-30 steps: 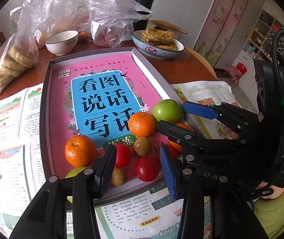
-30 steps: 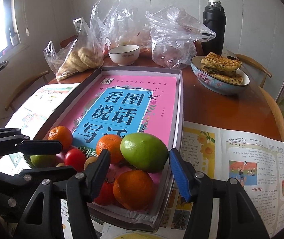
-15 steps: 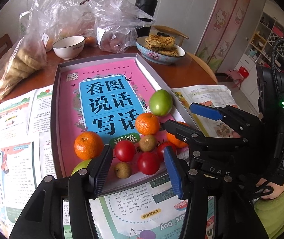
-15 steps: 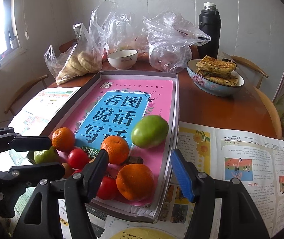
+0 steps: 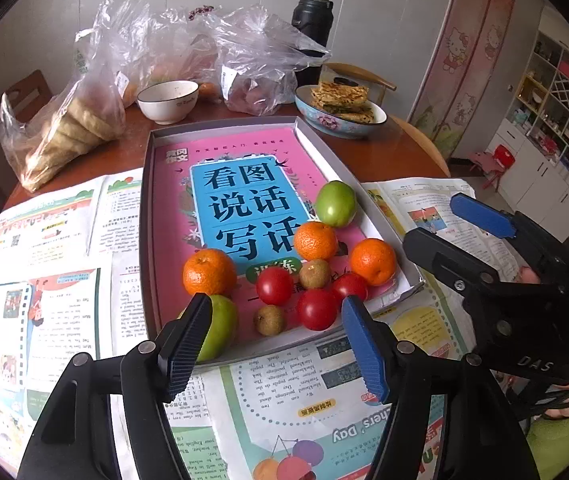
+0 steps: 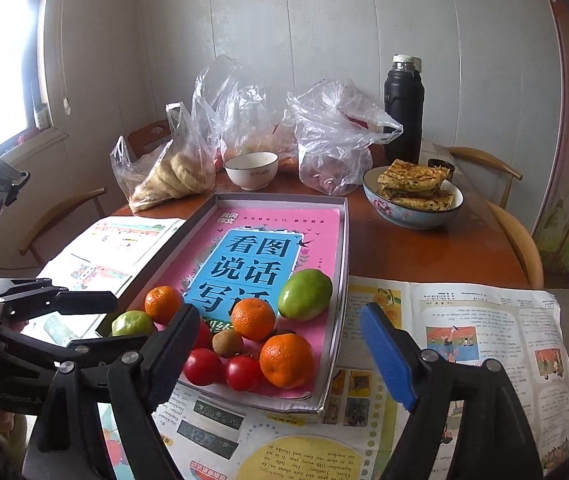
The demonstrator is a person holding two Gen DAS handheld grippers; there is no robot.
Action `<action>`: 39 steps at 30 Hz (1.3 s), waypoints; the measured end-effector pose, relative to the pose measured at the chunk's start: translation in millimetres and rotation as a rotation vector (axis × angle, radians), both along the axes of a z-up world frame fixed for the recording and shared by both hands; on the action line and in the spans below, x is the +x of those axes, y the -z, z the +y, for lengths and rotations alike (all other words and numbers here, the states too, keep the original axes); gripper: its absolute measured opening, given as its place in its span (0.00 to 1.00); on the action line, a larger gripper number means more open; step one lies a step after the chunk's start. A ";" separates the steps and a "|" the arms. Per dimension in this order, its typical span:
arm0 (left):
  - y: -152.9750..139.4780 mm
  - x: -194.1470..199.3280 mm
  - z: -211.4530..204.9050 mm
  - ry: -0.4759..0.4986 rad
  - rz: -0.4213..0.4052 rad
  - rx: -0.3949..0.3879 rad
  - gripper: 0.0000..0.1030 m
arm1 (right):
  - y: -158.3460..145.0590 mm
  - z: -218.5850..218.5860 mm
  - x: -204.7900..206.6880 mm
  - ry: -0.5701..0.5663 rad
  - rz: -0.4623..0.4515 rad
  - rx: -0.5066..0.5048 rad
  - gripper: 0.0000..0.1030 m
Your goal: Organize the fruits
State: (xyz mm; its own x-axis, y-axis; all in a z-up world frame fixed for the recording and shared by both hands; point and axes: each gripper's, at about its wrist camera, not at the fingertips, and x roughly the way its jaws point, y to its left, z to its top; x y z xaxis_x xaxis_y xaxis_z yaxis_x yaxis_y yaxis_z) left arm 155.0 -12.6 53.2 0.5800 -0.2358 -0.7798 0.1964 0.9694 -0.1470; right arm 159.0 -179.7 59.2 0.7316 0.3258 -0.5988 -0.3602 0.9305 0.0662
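Note:
A grey tray [image 5: 146, 200] holds a pink book with the fruit at its near end. There lie a large green fruit [image 5: 335, 203], three oranges [image 5: 209, 271], three red tomatoes [image 5: 317, 309], two small brown fruits [image 5: 270, 320] and a second green fruit [image 5: 222, 326]. My left gripper [image 5: 274, 308] hovers over the tray's near edge, its jaws opening, with nothing touching the pads. My right gripper [image 6: 278, 312] hangs at the tray's near right corner, its jaws also opening and holding nothing. The large green fruit [image 6: 304, 294] rests on the book beyond it.
At the back of the round wooden table stand plastic bags [image 5: 64, 128], a white bowl [image 5: 167, 101], a patterned bowl of flatbreads [image 5: 340, 110] and a black flask [image 5: 311, 20]. Printed pages [image 5: 44, 280] cover the near table. Wooden chairs [image 6: 516, 248] ring it.
Both grippers have drawn back and upward from the fruit while their jaws widened. The large green fruit, close between the right fingers before, now lies clear of them on the book.

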 end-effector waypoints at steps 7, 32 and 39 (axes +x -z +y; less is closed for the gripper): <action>2.1 -21.0 6.4 -0.048 -0.021 0.007 0.69 | -11.4 -1.5 -36.6 0.009 -0.061 0.010 0.93; 34.9 -87.4 11.8 -0.138 -0.008 0.019 0.69 | 36.1 -0.8 -106.7 0.032 0.003 -0.016 0.99; 36.5 -88.2 10.5 -0.131 0.003 0.018 0.69 | 34.9 -1.7 -112.0 0.033 -0.004 -0.014 0.99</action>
State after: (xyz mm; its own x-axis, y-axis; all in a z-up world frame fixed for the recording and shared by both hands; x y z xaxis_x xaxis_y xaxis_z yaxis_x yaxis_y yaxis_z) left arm 66.9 -2.1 16.7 0.6026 -0.1441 -0.7849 0.0679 0.9892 -0.1295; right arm 47.0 -181.4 24.3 0.7442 0.2931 -0.6002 -0.3294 0.9427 0.0520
